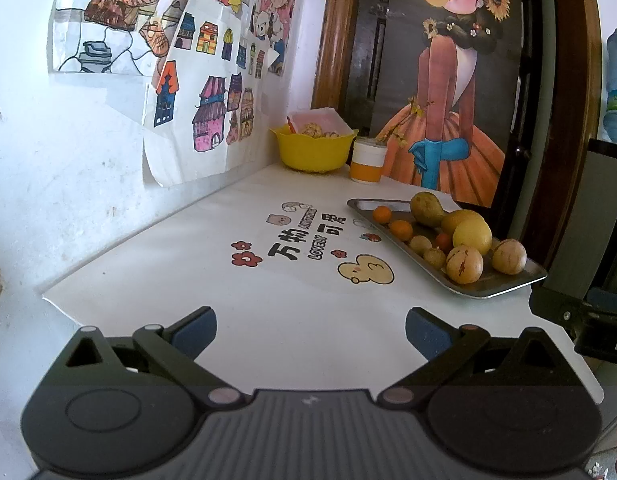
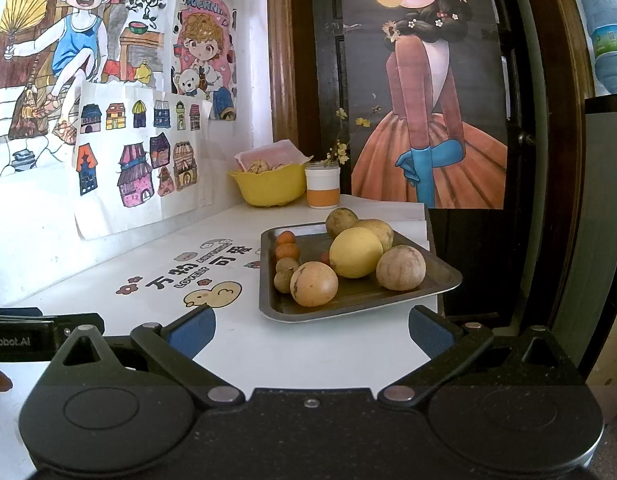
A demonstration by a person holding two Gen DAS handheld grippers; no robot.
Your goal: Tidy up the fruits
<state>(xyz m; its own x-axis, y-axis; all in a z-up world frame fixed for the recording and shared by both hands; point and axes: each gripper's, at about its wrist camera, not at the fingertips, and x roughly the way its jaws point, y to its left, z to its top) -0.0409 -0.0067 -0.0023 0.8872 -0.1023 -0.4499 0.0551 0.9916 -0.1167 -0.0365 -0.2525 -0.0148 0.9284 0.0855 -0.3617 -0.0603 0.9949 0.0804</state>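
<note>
White worktop (image 2: 236,344) in a poster-hung corner | fruits (image 2: 355,252) all gathered on metal tray (image 2: 440,276), right side; sorted or awaiting sorting cannot be told | left tool (image 1: 311,330), right tool (image 2: 311,330) spread, nothing gripped.

yellow bowl (image 2: 268,188), steel-grey tray (image 2: 440,276), orange-banded cup (image 2: 323,188)
</note>
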